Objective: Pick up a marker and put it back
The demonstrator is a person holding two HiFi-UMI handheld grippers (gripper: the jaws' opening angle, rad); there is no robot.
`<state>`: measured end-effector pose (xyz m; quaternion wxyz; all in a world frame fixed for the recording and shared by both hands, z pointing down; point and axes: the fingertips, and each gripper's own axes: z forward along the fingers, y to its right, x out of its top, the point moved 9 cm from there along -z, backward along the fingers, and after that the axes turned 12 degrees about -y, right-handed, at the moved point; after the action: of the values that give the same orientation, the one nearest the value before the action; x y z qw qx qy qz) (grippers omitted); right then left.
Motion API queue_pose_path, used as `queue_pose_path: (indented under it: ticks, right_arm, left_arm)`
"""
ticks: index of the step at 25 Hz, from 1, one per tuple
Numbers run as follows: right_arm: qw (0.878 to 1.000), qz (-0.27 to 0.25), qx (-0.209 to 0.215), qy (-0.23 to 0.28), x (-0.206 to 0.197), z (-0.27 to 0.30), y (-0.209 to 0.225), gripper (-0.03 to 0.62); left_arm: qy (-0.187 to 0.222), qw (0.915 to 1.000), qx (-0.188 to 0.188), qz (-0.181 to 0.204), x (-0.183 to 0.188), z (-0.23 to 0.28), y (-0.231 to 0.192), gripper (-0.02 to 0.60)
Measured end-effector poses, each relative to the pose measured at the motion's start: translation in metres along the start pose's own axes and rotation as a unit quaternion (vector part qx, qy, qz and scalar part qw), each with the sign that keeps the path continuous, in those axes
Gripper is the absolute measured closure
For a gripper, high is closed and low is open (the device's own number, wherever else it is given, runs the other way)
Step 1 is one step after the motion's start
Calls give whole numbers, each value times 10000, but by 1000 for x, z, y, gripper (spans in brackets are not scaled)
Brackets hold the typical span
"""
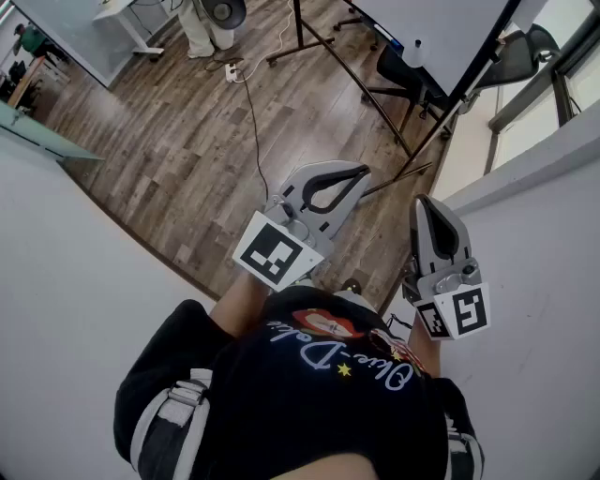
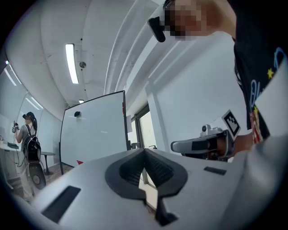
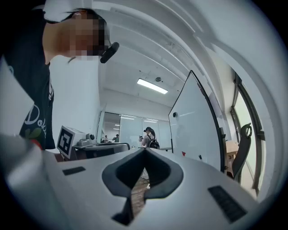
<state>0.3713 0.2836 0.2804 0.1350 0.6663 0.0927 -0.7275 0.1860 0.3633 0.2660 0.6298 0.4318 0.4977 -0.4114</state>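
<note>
Wood-plank floor (image 1: 187,159) runs away from the person, pinched between one white wall on the left (image 1: 56,309) and another on the right (image 1: 553,253), so the open strip is narrowest near the feet and widens toward the far side. One whiteboard (image 1: 441,28) stands far right on a black stand (image 1: 323,42) whose legs reach out over the floor. One black office chair (image 1: 525,47) sits beside it. One dark cable (image 1: 255,131) trails across the planks from a white power strip (image 1: 232,71).

Two grippers are held level in front of the person's black shirt (image 1: 319,403), near each other but apart. The left gripper (image 1: 361,172) has its jaws clenched tip to tip, with nothing between them. The right gripper (image 1: 424,201) is likewise clenched and empty, and it hangs close to the right wall's edge.

Along the lower edge of the whiteboard sit one small red thing (image 3: 183,153) and one small dark thing (image 3: 199,157). Either may be a marker, but both are too small to tell. They are well apart from both grippers. One person with a backpack (image 3: 149,137) stands far off.
</note>
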Motion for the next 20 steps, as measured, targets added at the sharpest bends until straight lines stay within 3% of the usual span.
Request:
queue_pose_path:
  ticks: [7, 11, 20]
  right_arm:
    - [10000, 9, 26, -35, 0, 13, -4, 594]
    - [9995, 265, -46, 138, 2, 21, -2, 594]
    - [9994, 159, -261, 157, 7, 46, -3, 594]
  left_arm:
    - [128, 9999, 70, -66, -4, -6, -14, 578]
    - [150, 9998, 80, -76, -7, -7, -23, 578]
    - [232, 9996, 122, 70, -13, -10, -52, 578]
